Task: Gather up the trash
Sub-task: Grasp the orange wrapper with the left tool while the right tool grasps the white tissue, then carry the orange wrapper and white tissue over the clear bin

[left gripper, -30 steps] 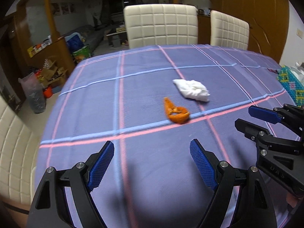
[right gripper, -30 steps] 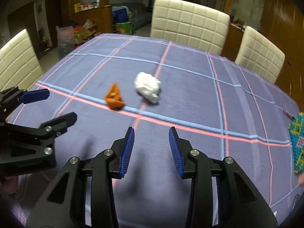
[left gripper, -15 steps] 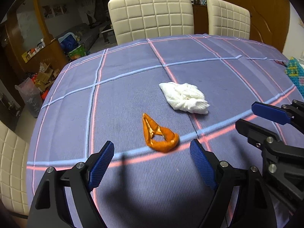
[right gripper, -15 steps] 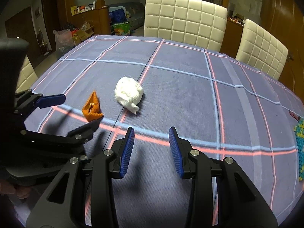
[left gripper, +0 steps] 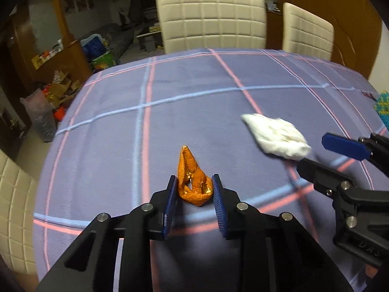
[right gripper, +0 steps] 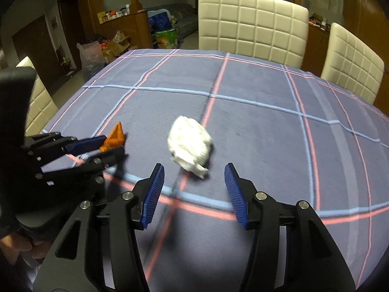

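An orange peel (left gripper: 192, 182) lies on the purple plaid tablecloth (left gripper: 194, 102). My left gripper (left gripper: 194, 189) has closed around it, with both blue pads touching its sides. The peel also shows in the right wrist view (right gripper: 114, 137), between the left gripper's fingers (right gripper: 87, 143). A crumpled white tissue (right gripper: 189, 143) lies on the cloth just ahead of my right gripper (right gripper: 193, 177), which is open and empty. The tissue also shows in the left wrist view (left gripper: 277, 136), with the right gripper (left gripper: 325, 155) beside it.
Two cream quilted chairs (left gripper: 211, 19) (left gripper: 306, 31) stand at the table's far side, another chair (right gripper: 39, 102) at the left. A colourful woven item (left gripper: 383, 107) lies at the table's right edge. Boxes and bags (left gripper: 48, 97) clutter the floor at the left.
My left gripper moved forward and closed on the orange peel. My right gripper moved up to the tissue and opened wider.
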{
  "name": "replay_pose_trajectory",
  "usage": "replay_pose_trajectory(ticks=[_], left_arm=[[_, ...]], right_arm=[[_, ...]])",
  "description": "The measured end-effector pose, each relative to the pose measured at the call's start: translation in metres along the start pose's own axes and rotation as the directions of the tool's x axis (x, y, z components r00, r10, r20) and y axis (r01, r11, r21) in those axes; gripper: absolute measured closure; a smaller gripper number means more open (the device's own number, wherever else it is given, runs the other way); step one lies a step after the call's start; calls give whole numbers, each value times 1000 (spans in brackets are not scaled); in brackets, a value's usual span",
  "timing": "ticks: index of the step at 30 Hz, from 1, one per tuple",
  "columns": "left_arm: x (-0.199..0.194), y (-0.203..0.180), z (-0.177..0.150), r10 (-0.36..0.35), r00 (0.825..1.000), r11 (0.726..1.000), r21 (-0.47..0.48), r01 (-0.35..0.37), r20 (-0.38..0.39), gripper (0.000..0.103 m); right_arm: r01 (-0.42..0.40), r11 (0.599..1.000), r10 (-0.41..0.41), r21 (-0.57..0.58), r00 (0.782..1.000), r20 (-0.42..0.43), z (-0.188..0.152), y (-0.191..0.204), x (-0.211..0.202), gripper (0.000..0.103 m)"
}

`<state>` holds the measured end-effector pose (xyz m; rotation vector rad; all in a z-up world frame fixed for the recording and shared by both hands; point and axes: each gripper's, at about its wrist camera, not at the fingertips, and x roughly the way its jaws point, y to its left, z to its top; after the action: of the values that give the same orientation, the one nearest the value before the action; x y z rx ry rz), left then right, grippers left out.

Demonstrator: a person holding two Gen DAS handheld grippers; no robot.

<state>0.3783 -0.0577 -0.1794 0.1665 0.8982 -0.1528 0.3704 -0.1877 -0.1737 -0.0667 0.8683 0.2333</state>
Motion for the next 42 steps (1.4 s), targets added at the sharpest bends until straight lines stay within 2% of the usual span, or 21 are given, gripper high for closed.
replay_pose_trajectory(ticks=[7,8,12,17,23,33,42], left_arm=[[1,13,12,33,999,999,-2,-33,28,75],[1,13,13,35,999,999,1,-35,30,75],[-4,10,9,33,999,999,15,-33,35,76],[-23,9,-11,29,999,999,34,-31,40,76],[-60,14,-37,38,998,999,36,-40,56,76],[-128,24,-74,38,993,999,18,-40,112,76],[-173,37,-106,62,985,998,-7,-62,160,76]], right_arm=[[40,999,-40,-14,998,-37,12,7,29,52],[39,999,-39,-11,998,-48,12,7,32,69],[61,997,-63,-51,998,-32,6,13,24,77],[48,993,-49,-110,999,-6,-12,31,-11,77],[25,993,-27,-114,1000,-13,-33,44,-44,77],[23,990,-15,-139,998,62,-62,81,-112,77],[29,986,-11,-163,994,110,-84,102,-155,77]])
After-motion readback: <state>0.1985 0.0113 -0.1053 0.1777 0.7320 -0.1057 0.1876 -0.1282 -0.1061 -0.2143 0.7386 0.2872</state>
